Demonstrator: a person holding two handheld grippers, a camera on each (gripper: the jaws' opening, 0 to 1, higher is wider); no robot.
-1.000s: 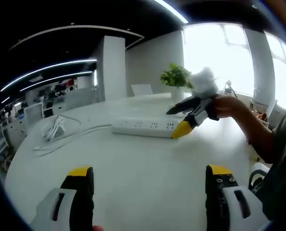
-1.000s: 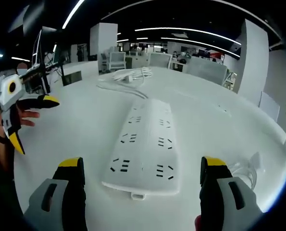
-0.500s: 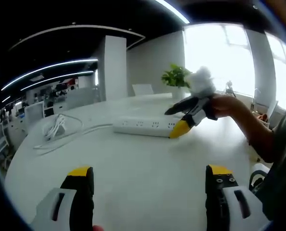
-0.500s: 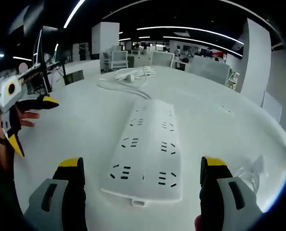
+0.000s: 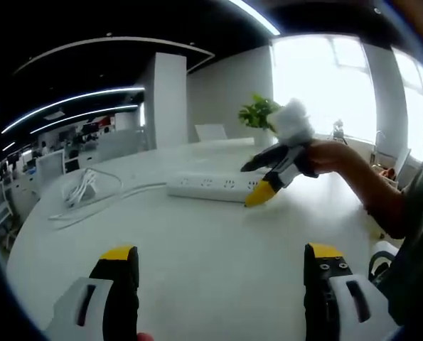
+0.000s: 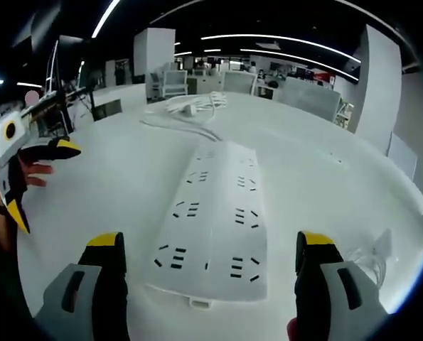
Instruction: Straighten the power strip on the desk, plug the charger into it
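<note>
Both grippers are standing wide open with nothing between their jaws. In the right gripper view the right gripper (image 6: 210, 273) is hovering over the near end of the white power strip (image 6: 213, 217), its yellow-tipped jaws straddling the strip's width without touching it. The strip is lying flat on the white desk (image 6: 111, 192), running away from the camera toward a coil of white cable (image 6: 193, 106) at the far side. Compared with a second ago, the strip is reaching lower in this view and its near end is sitting closer to the bottom edge, which fits the camera shifting rather than the strip moving; its long axis is also looking a little straighter up the frame. The left gripper (image 6: 15, 167) is showing at the left edge, held by a hand, jaws apart.

In the left gripper view the left gripper (image 5: 222, 284) is hanging over bare desk, well apart from the strip, while the right gripper's yellow tip is sitting at the strip's right end, slightly further left than before. A potted plant (image 5: 259, 114) is standing behind. A clear object at the right gripper view's lower right is too blurred to identify, and no charger can be made out for certain.
</note>
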